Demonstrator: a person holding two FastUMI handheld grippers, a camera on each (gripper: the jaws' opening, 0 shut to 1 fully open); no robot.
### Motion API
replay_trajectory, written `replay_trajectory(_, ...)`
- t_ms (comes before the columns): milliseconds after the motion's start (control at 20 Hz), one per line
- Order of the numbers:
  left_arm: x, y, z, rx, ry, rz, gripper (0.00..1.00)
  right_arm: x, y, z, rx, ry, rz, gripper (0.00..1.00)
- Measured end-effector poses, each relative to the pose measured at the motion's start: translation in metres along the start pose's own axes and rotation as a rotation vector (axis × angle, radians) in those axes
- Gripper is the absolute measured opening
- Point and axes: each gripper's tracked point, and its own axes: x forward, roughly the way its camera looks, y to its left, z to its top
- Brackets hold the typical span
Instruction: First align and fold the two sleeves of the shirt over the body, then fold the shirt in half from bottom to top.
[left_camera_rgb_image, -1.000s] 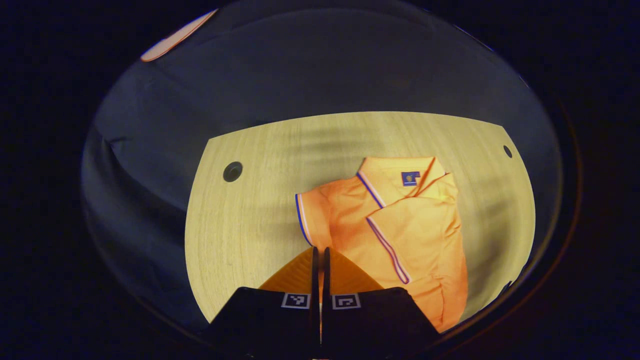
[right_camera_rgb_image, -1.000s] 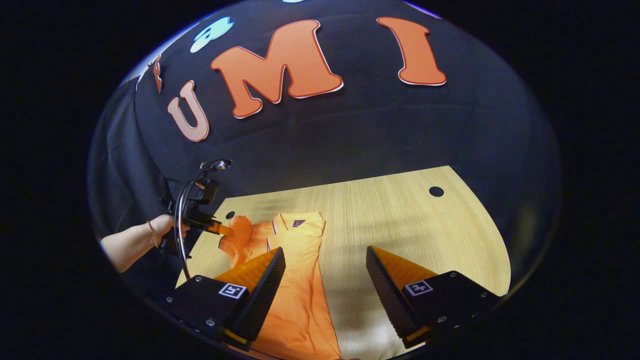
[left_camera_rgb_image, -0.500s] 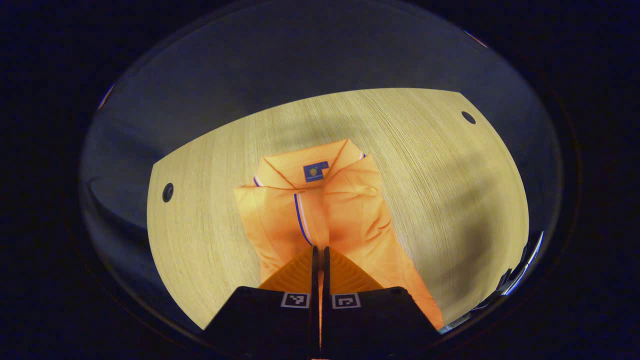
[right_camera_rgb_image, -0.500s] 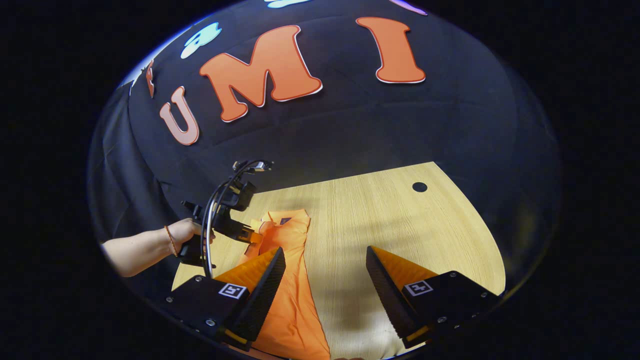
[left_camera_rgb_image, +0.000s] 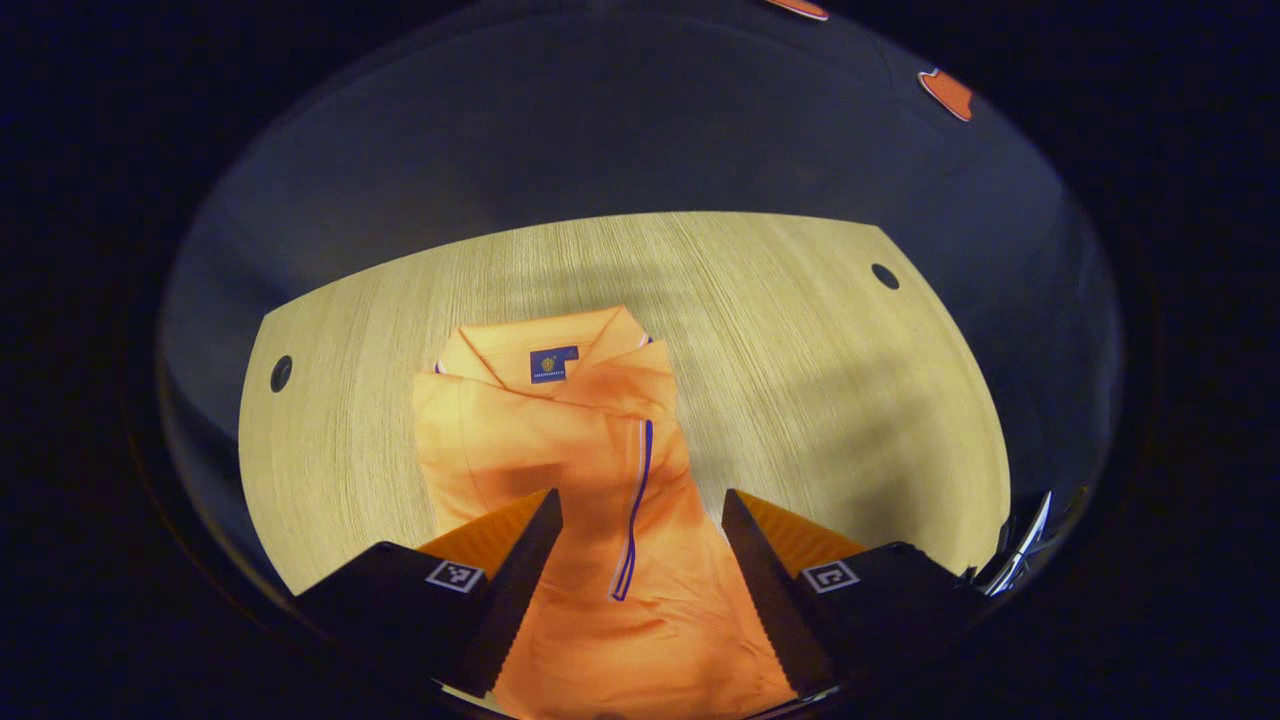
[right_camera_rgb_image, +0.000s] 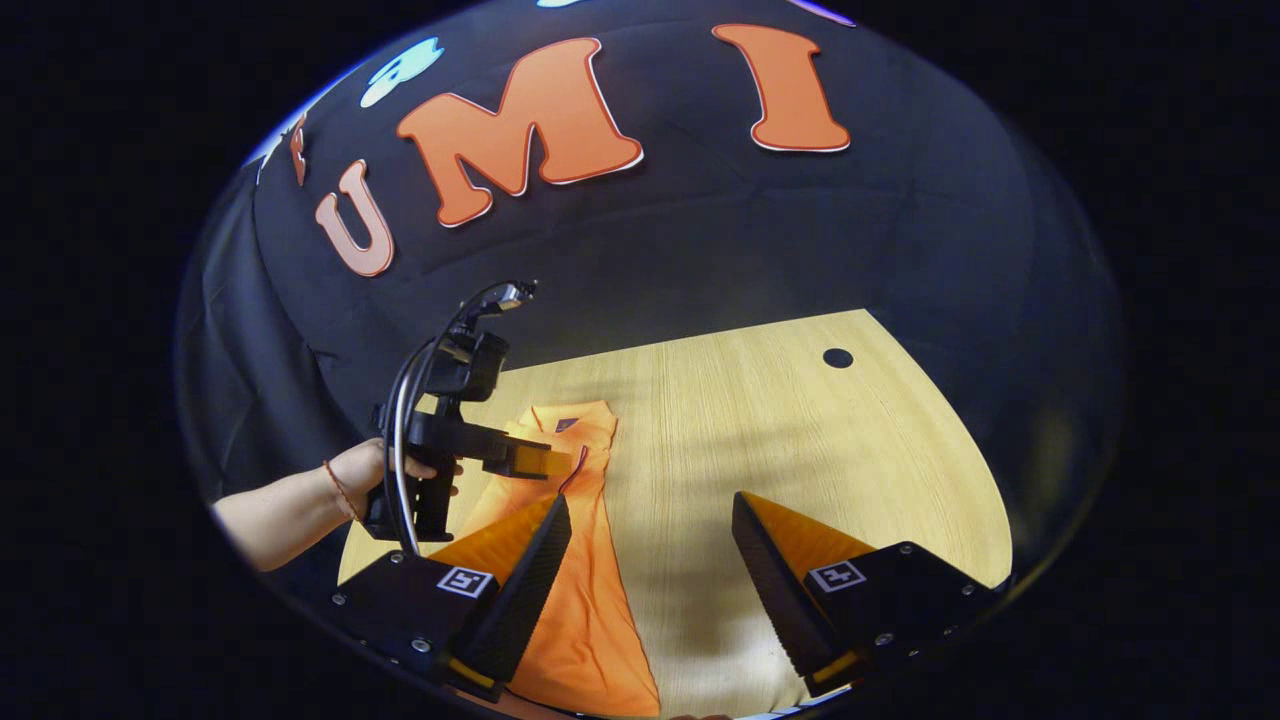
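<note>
With both sleeves lying over the body, the shirt (left_camera_rgb_image: 560, 440) sits flat on the worktop (left_camera_rgb_image: 800, 360), collar (left_camera_rgb_image: 545, 345) at the far end, hem toward the camera. Left gripper (left_camera_rgb_image: 640, 540) hangs just above the mid-body, fingers wide, holding nothing; the striped sleeve edge (left_camera_rgb_image: 635, 510) runs between them. Right gripper (right_camera_rgb_image: 650, 540) hovers beside the shirt's right edge, fingers wide and empty, over bare worktop. From the right gripper view, a hand (right_camera_rgb_image: 385, 470) holds the left gripper over the shirt.

Judgement: sleeve step looks done; the bottom-to-top fold is next. To do it well, take the hem at both corners, one gripper each, pinching all layers. Lift low and carry both corners evenly toward the collar so the sleeves don't slide. The hem is partly out of view, so its lie is unclear.
</note>
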Motion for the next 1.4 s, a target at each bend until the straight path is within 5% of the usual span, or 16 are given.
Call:
replay_trajectory(450,-0.101,0.076,0.011,-0.007,-0.182,0.105,0.99,0.016,0.057,0.003,-0.076,0.015,0.057,0.99)
replay_trajectory(850,-0.204,0.139,-0.029,-0.105,-0.286,0.156,0.98,0.034,0.098,-0.011,-0.146,0.067,0.088,0.99)
replay_trajectory(1150,-0.207,0.152,-0.085,-0.186,-0.227,0.098,0.99,0.038,0.105,-0.045,-0.188,0.159,0.073,0.99)
replay_trajectory(1400,-0.195,0.163,-0.148,-0.159,-0.149,0.138,0.99,0.03,0.093,-0.092,-0.21,0.252,0.034,0.99)
